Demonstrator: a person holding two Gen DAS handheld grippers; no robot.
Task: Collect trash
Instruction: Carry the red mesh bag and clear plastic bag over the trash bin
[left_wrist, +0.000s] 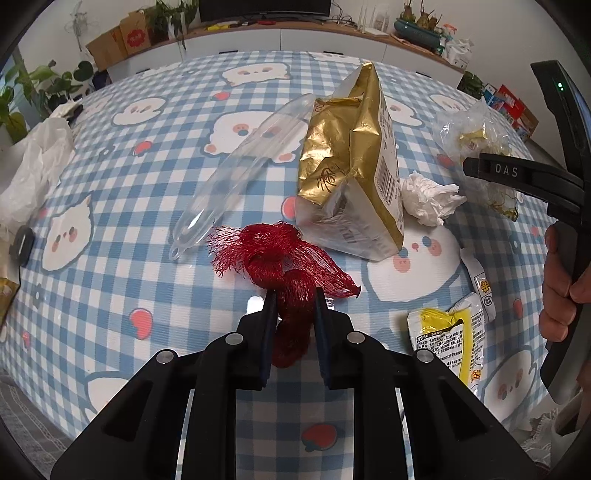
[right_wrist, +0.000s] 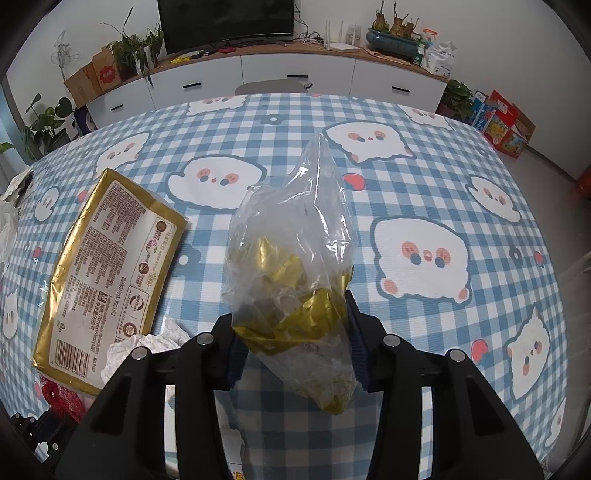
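Observation:
My left gripper (left_wrist: 294, 295) is shut on a red mesh net bag (left_wrist: 280, 258) that trails onto the checked tablecloth (left_wrist: 147, 206). My right gripper (right_wrist: 295, 325) is closed around a clear plastic bag with gold wrappers inside (right_wrist: 291, 251); that bag also shows in the left wrist view (left_wrist: 476, 140), with the right gripper's finger (left_wrist: 491, 170) in front of it. A gold snack bag (left_wrist: 354, 158) lies in the middle of the table and also shows in the right wrist view (right_wrist: 107, 269). A crumpled white tissue (left_wrist: 428, 199) lies beside it.
A clear plastic tube (left_wrist: 236, 173) lies left of the gold bag. Yellow-white wrappers (left_wrist: 450, 332) lie at the right front. A white plastic bag (left_wrist: 33, 173) sits at the table's left edge. A white cabinet (right_wrist: 295, 81) with plants and a monitor stands behind the table.

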